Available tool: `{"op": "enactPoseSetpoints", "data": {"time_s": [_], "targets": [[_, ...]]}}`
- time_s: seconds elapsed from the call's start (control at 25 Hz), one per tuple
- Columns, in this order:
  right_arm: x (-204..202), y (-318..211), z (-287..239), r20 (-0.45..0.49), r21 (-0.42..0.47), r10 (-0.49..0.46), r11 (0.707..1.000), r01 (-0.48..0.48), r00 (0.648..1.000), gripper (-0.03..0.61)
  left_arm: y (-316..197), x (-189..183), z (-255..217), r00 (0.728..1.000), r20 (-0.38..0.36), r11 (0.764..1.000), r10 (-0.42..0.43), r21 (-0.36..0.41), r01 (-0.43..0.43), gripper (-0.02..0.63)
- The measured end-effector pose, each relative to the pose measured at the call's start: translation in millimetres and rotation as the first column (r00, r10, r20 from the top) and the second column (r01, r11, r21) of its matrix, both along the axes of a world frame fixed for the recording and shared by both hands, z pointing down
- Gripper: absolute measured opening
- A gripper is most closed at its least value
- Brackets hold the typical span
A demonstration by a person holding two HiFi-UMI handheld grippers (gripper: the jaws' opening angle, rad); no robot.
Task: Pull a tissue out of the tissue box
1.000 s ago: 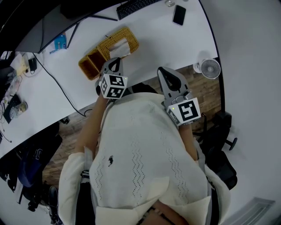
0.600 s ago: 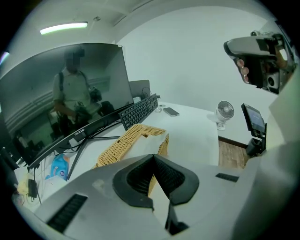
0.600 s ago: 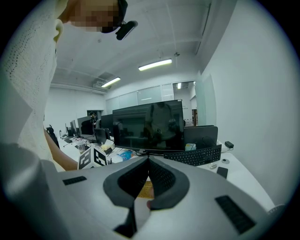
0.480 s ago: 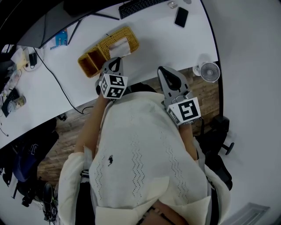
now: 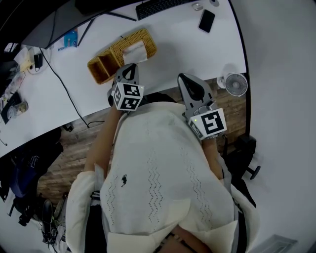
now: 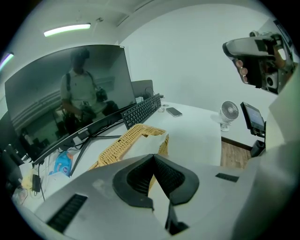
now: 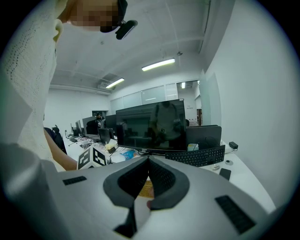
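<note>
1. Spanning the space ahead of both tools, the white desk carries most of the items below.
2. Curved monitor: at the desk's far side, beyond the left gripper's tips and to their left (its dark screen mirrors a standing person).
3. Tissue box: a woven wicker holder lying just ahead of the left gripper's tips and well to the left of the right gripper.
4. Keyboard: black, beyond the tissue box as seen from the left gripper.
5. Left gripper: jaws pressed together at the tips and holding nothing, pointing down toward the tissue box.
6. Right gripper: jaws likewise together and empty, tips at the desk's near edge, beside the left gripper and apart from the box.
7. Fan: small and white, off to the right gripper's right, by the desk's edge.
8. Tissue: white, standing up out of the box, directly ahead of the left gripper's closed tips and not gripped by either tool.
9. Phone: dark, lying flat, far ahead of the right gripper.
</note>
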State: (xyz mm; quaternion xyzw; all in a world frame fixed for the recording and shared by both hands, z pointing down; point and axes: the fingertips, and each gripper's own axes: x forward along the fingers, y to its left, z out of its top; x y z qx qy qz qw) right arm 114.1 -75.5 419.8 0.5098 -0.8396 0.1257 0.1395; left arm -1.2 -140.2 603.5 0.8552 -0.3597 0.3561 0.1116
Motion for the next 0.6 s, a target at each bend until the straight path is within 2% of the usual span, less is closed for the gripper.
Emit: {"op": "enactPoseSetpoints", "data": {"time_s": [0.6], "targets": [[0.9,0.2,4.3,0.011,0.009,-0.112,0.994,0.112,0.994,0.002,6.5,-5.8,-5.0,0.994,0.004,0.994,-0.109,0.030,0.109,0.012]]}}
